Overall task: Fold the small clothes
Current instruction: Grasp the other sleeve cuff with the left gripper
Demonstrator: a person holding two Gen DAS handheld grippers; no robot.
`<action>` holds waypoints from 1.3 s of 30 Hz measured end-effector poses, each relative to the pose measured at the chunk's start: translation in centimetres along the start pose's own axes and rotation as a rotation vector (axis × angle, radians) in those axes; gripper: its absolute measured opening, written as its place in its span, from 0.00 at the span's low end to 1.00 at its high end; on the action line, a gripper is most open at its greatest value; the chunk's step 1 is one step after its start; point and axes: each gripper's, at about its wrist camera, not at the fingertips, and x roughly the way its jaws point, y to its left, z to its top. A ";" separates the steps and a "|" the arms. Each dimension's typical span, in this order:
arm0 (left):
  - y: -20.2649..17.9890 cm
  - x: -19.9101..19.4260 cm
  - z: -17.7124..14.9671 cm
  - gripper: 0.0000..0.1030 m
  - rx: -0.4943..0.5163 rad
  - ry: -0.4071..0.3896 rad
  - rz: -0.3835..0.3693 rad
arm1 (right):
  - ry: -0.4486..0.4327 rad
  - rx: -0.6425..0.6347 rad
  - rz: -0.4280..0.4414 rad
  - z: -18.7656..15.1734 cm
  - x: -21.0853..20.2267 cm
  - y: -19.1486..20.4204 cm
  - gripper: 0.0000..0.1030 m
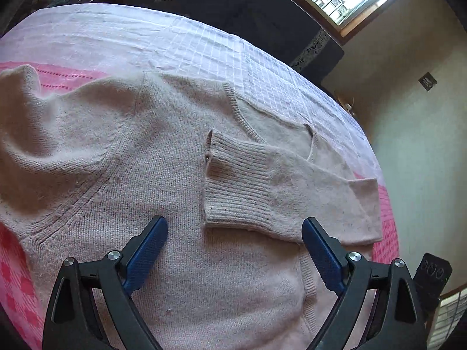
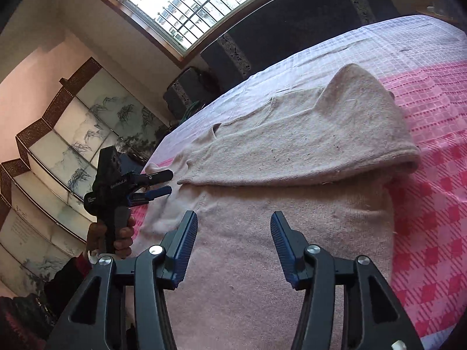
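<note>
A beige knit sweater (image 1: 163, 151) lies flat on the bed. One sleeve (image 1: 280, 186) is folded across its chest, ribbed cuff (image 1: 230, 180) toward the middle. The other sleeve (image 1: 43, 110) is bunched at the left. My left gripper (image 1: 235, 234) is open and empty, just above the sweater's body near the cuff. In the right wrist view the sweater (image 2: 292, 157) shows with a folded sleeve (image 2: 359, 122). My right gripper (image 2: 233, 224) is open and empty over the sweater's lower body. The left gripper (image 2: 163, 182) shows there too, open, over the far sleeve end.
The bed has a pink checked blanket (image 2: 432, 204) and a white quilted cover (image 1: 204, 49). A dark headboard (image 1: 239, 8) stands behind it. A painted folding screen (image 2: 73, 151) stands beside the bed. A window (image 2: 186, 3) is above.
</note>
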 end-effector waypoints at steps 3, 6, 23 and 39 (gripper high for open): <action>-0.3 0.7 0.7 0.87 -0.023 0.001 -0.043 | 0.001 0.005 0.017 -0.2 0.0 -0.6 0.50; -1.3 2.5 1.1 0.04 0.019 0.063 -0.057 | 0.014 0.020 0.016 -0.7 0.5 -1.3 0.51; 2.5 -1.3 0.4 0.06 0.032 -0.123 0.143 | -0.050 0.152 0.043 -0.7 -0.4 -3.9 0.58; 3.6 -1.0 -0.6 0.11 0.017 -0.189 0.128 | -0.067 0.454 0.046 3.4 1.4 -8.6 0.58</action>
